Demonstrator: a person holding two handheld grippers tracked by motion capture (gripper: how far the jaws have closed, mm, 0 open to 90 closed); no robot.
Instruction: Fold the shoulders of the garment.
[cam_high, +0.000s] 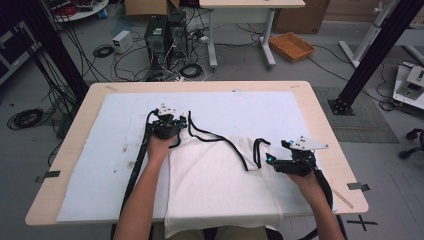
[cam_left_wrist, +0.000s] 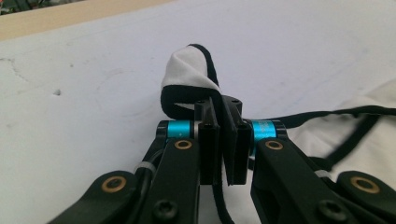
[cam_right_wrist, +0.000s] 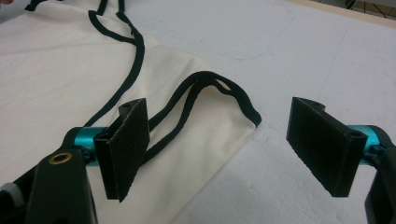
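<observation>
The table (cam_high: 75, 125) is seen from high above, with the floor at the top of the frame. The white cloth (cam_left_wrist: 187, 70) is seen very close and low from each gripper view, and it is shared by all three views.

A grey floor (cam_high: 40, 150) strewn with black cables (cam_high: 25, 118) surrounds the light wooden counter (cam_high: 320, 130). Beyond it stand two dark computer towers (cam_high: 165, 35), a white-legged desk (cam_high: 250, 5), cardboard boxes (cam_high: 145, 7) and an orange tray (cam_high: 291, 46); black frame posts (cam_high: 372, 55) rise at both sides.

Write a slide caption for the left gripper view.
Left gripper shut on the black-trimmed strap of a white garment, lying on the white table cover.
</observation>
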